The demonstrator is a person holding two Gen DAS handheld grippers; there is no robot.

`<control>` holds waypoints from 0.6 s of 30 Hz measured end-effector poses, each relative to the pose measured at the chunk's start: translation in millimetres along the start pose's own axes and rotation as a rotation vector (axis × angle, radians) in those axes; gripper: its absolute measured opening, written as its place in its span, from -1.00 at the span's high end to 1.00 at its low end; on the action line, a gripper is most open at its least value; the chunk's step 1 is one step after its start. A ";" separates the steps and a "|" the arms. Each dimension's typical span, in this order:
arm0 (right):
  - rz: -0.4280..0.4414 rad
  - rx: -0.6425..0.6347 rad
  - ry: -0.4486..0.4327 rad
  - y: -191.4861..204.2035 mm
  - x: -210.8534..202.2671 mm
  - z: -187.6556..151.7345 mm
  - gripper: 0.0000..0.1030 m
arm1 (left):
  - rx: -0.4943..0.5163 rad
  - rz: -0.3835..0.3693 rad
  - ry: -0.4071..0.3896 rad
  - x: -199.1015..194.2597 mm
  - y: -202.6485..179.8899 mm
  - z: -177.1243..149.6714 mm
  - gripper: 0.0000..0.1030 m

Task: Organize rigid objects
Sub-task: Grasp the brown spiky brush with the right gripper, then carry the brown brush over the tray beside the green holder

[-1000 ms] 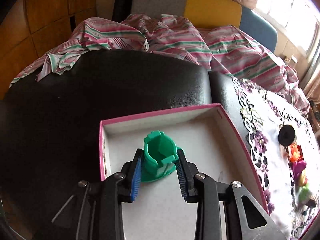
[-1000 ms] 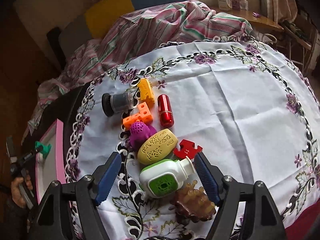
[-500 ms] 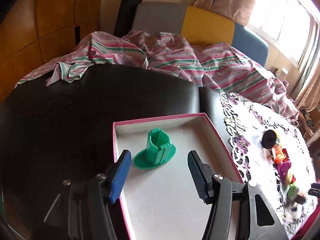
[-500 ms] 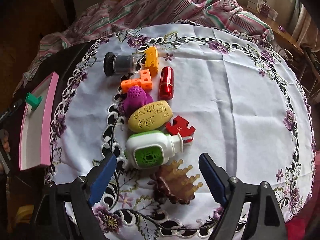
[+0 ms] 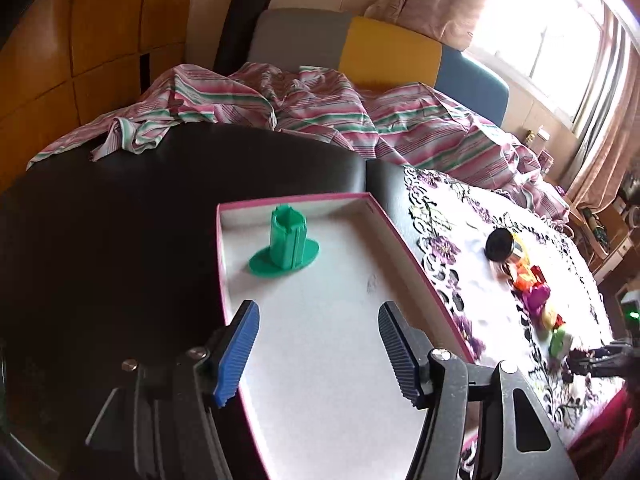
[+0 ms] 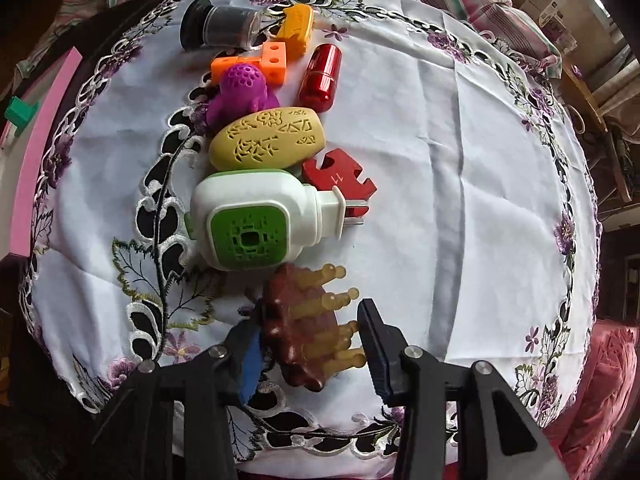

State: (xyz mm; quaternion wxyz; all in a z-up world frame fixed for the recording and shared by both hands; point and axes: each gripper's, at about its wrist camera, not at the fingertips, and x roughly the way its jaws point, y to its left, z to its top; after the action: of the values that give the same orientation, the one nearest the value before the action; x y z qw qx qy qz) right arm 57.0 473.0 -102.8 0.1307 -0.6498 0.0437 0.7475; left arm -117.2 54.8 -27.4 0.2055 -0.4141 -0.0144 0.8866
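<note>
Because the green flanged piece point(image 5: 285, 245) stands upright near the far corner of the pink-rimmed box point(image 5: 404, 240), apart from the left hand-held gripper point(image 5: 316, 354), whose jaws have just been opening and hang spread and empty, that item looks delivered. Across the embroidered cloth on the surface point(image 6: 460, 160), the right hand-held gripper point(image 6: 310, 354) has just been closing around the brown spiky comb point(image 6: 308, 320), pinching it, probably as the box's next item.

Counted: nine loose pieces and one tray.
Eight small objects lay on the white embroidered tablecloth point(image 6: 460, 160) ahead of the right gripper; one green flanged plastic cylinder point(image 5: 286, 244) stood in one pink-rimmed white tray point(image 5: 404, 240) ahead of the left.
</note>
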 end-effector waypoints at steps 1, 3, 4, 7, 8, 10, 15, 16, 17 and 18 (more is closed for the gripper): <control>-0.012 -0.011 -0.006 1.5 -1.2 -1.1 0.16 | -0.005 -0.003 0.005 -2.4 0.5 -5.2 -0.24; -0.038 -0.021 -0.022 3.3 -3.7 -2.7 0.16 | -0.006 0.002 0.017 -5.8 1.5 -14.4 -0.24; -0.048 -0.014 -0.038 1.9 -6.8 -3.3 0.16 | -0.003 0.012 0.018 -8.0 1.4 -18.6 -0.24; -0.055 0.034 -0.092 -6.3 -18.0 -6.3 0.16 | -0.014 0.030 0.022 -16.0 4.1 -31.6 -0.24; -0.055 0.050 -0.106 -7.3 -21.2 -7.0 0.16 | -0.024 0.037 0.025 -18.8 6.6 -35.5 -0.24; -0.076 0.079 -0.141 -10.8 -29.2 -11.0 0.16 | -0.030 0.051 0.024 -23.5 9.9 -40.9 -0.24; -0.064 0.135 -0.257 -8.6 -63.2 -10.0 0.16 | -0.033 0.096 0.028 -29.7 16.6 -49.3 -0.24; -0.054 0.139 -0.280 -5.0 -69.5 -5.7 0.16 | -0.039 0.101 0.030 -30.1 18.0 -50.0 -0.24; -0.042 0.139 -0.304 -0.6 -75.4 -2.8 0.16 | -0.045 0.104 0.033 -30.3 19.1 -50.3 -0.24; -0.027 0.133 -0.331 5.1 -82.0 0.5 0.16 | -0.049 0.107 0.033 -30.8 19.5 -50.8 -0.24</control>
State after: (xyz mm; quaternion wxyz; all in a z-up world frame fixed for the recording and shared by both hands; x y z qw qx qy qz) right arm 65.2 456.9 -22.7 0.1887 -0.5084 0.0623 0.8379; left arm -68.9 18.0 -42.1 0.1476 -0.4335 -0.0106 0.8889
